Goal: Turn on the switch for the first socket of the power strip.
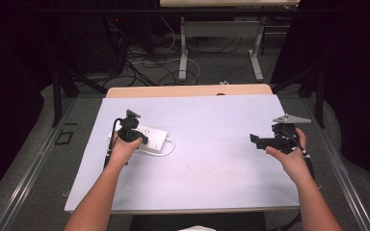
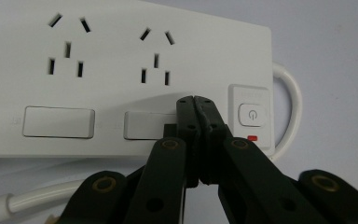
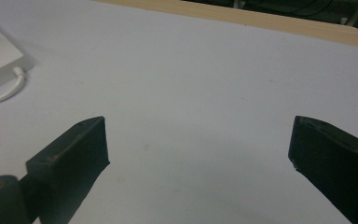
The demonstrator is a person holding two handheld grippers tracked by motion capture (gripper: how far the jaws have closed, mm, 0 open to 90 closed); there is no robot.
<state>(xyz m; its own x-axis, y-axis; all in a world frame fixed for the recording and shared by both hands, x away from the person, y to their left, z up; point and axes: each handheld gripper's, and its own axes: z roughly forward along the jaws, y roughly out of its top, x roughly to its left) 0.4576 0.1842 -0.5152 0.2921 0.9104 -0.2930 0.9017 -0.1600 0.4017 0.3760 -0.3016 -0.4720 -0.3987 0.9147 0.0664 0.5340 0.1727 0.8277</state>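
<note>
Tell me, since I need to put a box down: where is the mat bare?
Bare: the middle of the mat, between the power strip and the right gripper, plus its far and near edges. Crowded: the left side, where the left gripper meets the strip.

Power strip (image 2: 121,70), white: one legible sign, a power symbol (circle with vertical bar) on the switch button (image 2: 251,113), just right of the closed fingertips (image 2: 185,105). Faint print above the symbol and beside the flat covers: unreadable.

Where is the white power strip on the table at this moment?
In the high view the power strip lies on the left part of the table, under the left gripper, whose shut jaws sit beside its power button.
</note>
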